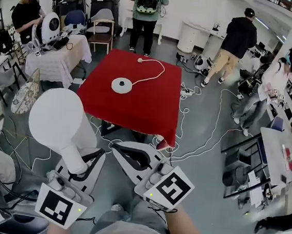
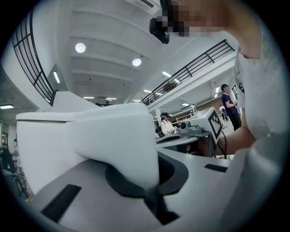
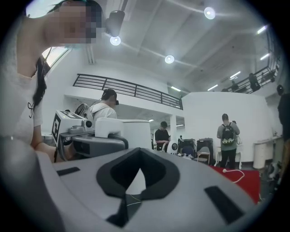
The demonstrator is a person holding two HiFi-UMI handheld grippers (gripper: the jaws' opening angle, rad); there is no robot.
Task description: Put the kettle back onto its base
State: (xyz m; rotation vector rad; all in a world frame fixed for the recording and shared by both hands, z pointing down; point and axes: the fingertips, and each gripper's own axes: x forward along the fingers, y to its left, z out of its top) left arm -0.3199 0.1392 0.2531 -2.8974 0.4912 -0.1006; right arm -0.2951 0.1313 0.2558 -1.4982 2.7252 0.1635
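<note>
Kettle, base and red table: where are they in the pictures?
kettle [image 1: 58,116], head view, on its round white body.
base [image 1: 122,85], head view, on the disc's middle.
red table [image 1: 148,107], head view, on bare cloth.

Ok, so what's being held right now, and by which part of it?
The left tool is shut on the white kettle, gripping it by its handle. The right tool holds nothing.

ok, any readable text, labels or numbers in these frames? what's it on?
No readable text in any view.
left marker cube: black-and-white square pattern, no letters.
right marker cube: pattern only too.
The kettle and its base: no print visible.
Items on the distant tables: too small to read.
</note>
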